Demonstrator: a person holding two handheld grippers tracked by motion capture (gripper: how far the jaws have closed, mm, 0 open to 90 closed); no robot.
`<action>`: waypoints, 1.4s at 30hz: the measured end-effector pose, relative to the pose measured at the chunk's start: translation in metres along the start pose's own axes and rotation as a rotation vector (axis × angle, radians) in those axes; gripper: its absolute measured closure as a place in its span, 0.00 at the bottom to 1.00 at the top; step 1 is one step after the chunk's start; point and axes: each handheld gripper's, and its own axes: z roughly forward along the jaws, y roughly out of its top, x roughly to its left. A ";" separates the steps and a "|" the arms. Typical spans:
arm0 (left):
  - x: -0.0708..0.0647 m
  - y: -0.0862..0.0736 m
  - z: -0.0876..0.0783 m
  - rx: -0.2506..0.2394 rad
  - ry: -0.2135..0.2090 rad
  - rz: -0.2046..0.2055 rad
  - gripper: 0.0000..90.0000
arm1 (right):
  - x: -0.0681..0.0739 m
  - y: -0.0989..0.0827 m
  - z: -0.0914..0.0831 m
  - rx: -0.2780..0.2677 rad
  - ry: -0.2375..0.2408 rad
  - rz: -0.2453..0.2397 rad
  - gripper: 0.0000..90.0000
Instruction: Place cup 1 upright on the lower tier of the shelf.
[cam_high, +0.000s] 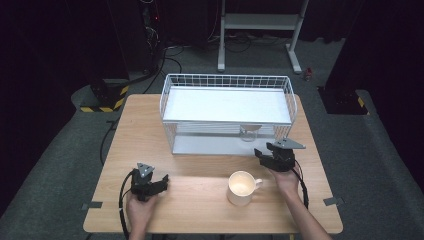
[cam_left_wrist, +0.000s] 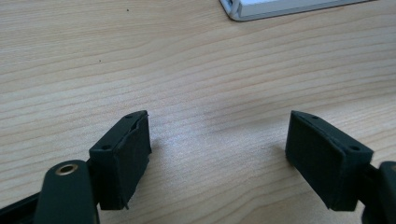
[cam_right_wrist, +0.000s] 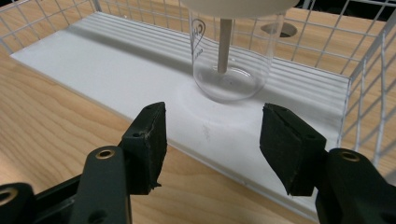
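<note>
R claw (cam_right_wrist: 212, 140) released, empty, facing glass jar (cam_right_wrist: 232, 56) on rack's (cam_high: 227, 80) lower shelf; not grabbed yet. L claw (cam_left_wrist: 217, 158) released, idle on counter (cam_left_wrist: 196, 70).

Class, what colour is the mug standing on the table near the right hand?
Cream-white mug, seen best in the high view.

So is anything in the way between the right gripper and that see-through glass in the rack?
Nothing visible blocks it. The right gripper points with open jaws at the clear glass on the wire rack's lower shelf; between them lies bare white shelf.
</note>
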 end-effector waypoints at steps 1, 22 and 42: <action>0.000 0.000 0.000 0.000 0.000 0.000 0.25 | -0.001 -0.001 -0.001 -0.003 0.001 0.001 0.46; 0.000 0.000 0.000 0.000 0.000 0.001 0.25 | -0.011 -0.018 -0.030 -0.056 0.015 0.045 0.45; 0.000 0.000 0.000 0.000 0.000 0.000 0.25 | -0.016 -0.039 -0.051 -0.091 0.002 0.087 0.45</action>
